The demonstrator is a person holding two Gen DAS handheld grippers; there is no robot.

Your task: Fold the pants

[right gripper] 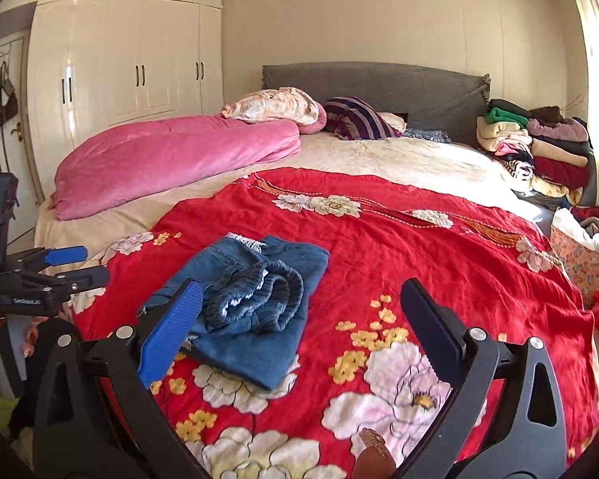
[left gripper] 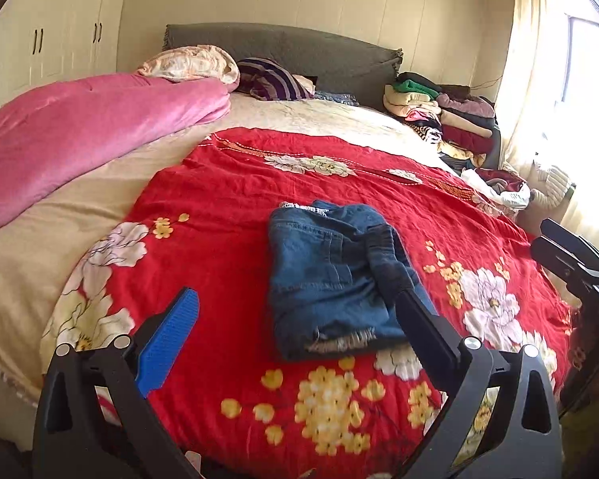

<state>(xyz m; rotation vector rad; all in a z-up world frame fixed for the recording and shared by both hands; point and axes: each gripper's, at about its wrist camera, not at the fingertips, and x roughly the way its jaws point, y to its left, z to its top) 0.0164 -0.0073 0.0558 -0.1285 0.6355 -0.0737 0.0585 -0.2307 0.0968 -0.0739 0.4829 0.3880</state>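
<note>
Blue denim pants (left gripper: 331,279) lie folded into a compact bundle on the red floral blanket (left gripper: 227,207), waistband on top; they also show in the right wrist view (right gripper: 251,303). My left gripper (left gripper: 295,299) is open and empty, hovering just in front of the pants, its right finger over the bundle's edge. My right gripper (right gripper: 303,291) is open and empty, just right of and in front of the pants. The left gripper also appears at the left edge of the right wrist view (right gripper: 66,267), and the right gripper at the right edge of the left wrist view (left gripper: 571,255).
A rolled pink duvet (right gripper: 171,155) lies along the bed's left side. Pillows (right gripper: 355,117) sit by the grey headboard (right gripper: 375,84). A pile of folded clothes (right gripper: 539,139) is at the far right. A floral basket (right gripper: 579,255) stands by the right edge. Wardrobes (right gripper: 131,56) are on the left.
</note>
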